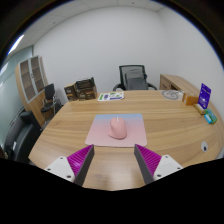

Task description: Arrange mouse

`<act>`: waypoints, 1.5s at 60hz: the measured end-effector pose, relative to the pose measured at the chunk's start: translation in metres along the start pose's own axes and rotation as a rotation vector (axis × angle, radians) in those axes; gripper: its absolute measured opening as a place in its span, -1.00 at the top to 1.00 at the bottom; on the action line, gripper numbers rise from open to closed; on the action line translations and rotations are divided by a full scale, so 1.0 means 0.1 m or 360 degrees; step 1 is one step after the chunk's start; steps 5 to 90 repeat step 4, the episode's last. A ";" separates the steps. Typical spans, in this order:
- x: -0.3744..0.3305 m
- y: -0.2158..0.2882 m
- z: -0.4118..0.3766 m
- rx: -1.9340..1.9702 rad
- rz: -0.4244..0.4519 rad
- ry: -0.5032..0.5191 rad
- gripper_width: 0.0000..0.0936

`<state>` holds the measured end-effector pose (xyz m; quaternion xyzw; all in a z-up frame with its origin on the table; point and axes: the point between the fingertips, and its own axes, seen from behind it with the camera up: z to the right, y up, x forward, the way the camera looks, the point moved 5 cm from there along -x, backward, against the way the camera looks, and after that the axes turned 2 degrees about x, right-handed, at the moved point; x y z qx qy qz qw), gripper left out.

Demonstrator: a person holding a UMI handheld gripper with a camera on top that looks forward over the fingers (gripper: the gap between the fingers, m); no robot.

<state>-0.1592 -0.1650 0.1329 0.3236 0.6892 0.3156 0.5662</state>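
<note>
A pink mouse (118,128) sits on a pink mouse mat (115,131) in the middle of a wooden table (70,135). My gripper (113,160) is a short way back from the mat's near edge, above the table, and is open and empty. Its two fingers with magenta pads (78,158) stand wide apart, and the mouse lies beyond them, roughly in line with the gap.
A black office chair (133,77) stands at the table's far side. Papers (111,96) lie at the far edge. A purple box (204,95) and small items sit at the right. Shelves and a cabinet (33,75) stand at the left wall.
</note>
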 end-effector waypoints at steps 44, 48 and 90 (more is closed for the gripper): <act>-0.46 -0.11 0.06 0.0018 0.0029 0.0024 -0.77; -0.46 -0.11 0.06 0.0018 0.0029 0.0024 -0.77; -0.46 -0.11 0.06 0.0018 0.0029 0.0024 -0.77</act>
